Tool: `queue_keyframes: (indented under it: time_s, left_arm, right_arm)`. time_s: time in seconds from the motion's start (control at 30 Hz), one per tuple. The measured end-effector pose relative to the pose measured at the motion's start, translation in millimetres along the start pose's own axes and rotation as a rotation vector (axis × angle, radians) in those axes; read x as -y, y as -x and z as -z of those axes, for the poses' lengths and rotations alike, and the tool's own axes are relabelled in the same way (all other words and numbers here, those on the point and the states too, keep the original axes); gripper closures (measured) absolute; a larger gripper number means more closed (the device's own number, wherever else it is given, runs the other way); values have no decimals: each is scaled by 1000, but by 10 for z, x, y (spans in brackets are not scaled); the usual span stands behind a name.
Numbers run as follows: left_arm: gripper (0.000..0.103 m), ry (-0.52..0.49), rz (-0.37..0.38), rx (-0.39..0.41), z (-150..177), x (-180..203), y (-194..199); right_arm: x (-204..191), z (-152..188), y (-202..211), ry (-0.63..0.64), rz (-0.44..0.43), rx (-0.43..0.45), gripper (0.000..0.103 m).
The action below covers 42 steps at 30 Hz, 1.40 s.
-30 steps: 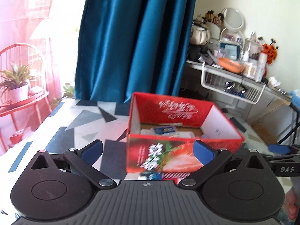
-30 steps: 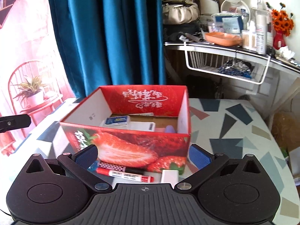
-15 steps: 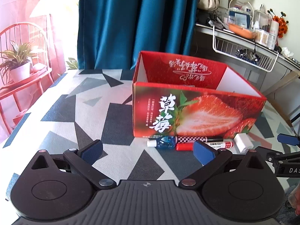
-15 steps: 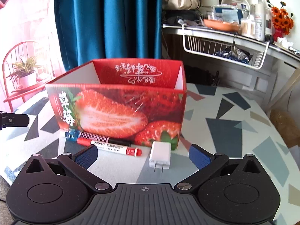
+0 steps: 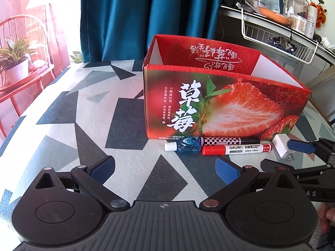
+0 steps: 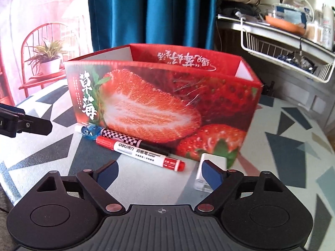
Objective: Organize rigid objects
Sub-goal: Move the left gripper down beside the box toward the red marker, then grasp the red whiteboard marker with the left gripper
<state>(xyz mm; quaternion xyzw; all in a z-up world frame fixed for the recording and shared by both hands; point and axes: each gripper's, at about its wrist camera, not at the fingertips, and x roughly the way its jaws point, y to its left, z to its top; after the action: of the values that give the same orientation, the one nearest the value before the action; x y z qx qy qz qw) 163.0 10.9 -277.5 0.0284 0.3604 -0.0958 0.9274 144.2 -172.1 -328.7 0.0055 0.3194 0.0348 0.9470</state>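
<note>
From the left wrist we see our left gripper [image 5: 165, 168] low over the bench [image 5: 62, 129], jaws wide apart with nothing between them. Just ahead of them lie the correction tape [image 5: 185, 144], the checkered pen [image 5: 230, 140] and the red marker [image 5: 236, 149], in front of the strawberry box [image 5: 219, 104].

From the right wrist, our right gripper [image 6: 160, 174] has just been narrowing its jaws, which stand apart and grip nothing; the white charger [image 6: 211, 163] lies at its right pad, contact unclear.
</note>
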Motion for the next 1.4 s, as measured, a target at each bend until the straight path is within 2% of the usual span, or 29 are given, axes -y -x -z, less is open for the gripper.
queue_keyframes:
  time_s: [0.07,0.23,0.37,0.5,0.7,0.83,0.97,1.1,1.4]
  left_arm:
    - [1,6,3,-17,4,-12,-52]
    - [12,73,61,-69,0,-97,-200]
    - [22,94,100,-90,-26,-83,-338]
    - [38,91,167,-85,-81,2,-464]
    - [51,101,257,-68,-115,163,-583]
    - [55,90,292,-68,-79,239,-616]
    - [55,89,271,-69,-97,224,-678]
    - [56,76,289,-64,-104,256,-694]
    - [56,62,278,-56,-57,279,-697]
  right_arm:
    - [14,-14,-77,-24,-23,-6,26]
    - [75,-29,-253,-107,-70,-36,33]
    - [99,-21,-323,-104,-43,-41,33]
    - [131,2,-345,-106,-36,-35,37]
    - [125,42,-361,-69,-29,-13,43]
    - [120,63,-374,-57,-40,-17,48]
    - [106,68,-392,-48,-38,-21,48]
    - [98,80,-392,-47,-39,-20,47]
    - [69,75,-395,-40,-35,-20,46]
